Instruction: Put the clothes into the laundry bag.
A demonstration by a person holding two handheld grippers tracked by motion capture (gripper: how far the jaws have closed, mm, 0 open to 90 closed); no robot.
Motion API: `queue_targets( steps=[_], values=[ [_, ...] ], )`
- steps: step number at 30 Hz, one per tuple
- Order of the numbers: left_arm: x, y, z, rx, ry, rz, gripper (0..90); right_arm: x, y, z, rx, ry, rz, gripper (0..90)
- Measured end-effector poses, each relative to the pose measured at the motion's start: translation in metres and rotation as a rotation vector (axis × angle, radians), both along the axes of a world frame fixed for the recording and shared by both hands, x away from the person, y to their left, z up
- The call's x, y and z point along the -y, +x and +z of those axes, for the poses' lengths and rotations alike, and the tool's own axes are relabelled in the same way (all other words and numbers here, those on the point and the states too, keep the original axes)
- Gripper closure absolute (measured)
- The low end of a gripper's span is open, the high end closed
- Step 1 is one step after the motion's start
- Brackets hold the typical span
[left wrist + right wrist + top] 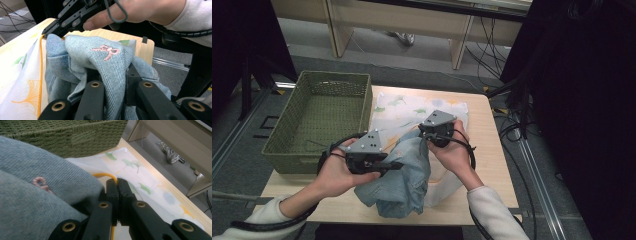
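At the desk's [492, 165] left stands a green basket [319, 117]; beside it, both hand-held grippers — left [388, 165], right [426, 136] — are clamped on the denim garment [404, 177], lifted over a printed cloth [404, 110]. Judged step: folding or transfer; next, a coordinated carry leftward.

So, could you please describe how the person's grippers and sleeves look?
Both the left gripper and right gripper are black, each topped by a grey three-cornered plate with dark dots and trailing a black cable. Brass-coloured rivets mark the jaws. The sleeves are white.
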State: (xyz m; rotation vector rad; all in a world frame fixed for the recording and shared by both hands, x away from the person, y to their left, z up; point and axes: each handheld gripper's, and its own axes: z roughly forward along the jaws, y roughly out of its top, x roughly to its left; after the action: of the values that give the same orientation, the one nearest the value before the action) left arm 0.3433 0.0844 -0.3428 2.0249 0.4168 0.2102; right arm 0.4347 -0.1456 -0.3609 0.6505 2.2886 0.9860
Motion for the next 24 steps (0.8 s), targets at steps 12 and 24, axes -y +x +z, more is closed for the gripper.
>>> queue_targets(
  steps=[12, 24],
  values=[
    [0.009, 0.008, -0.001, 0.000, 0.024, 0.024, 80.1, 0.000, -0.001, 0.001, 0.001, 0.007, -0.004, 90.0],
    [0.015, 0.015, -0.003, 0.005, 0.035, 0.055, 80.0, -0.001, -0.002, 0.002, 0.005, 0.012, 0.000, 90.0]
  ],
)
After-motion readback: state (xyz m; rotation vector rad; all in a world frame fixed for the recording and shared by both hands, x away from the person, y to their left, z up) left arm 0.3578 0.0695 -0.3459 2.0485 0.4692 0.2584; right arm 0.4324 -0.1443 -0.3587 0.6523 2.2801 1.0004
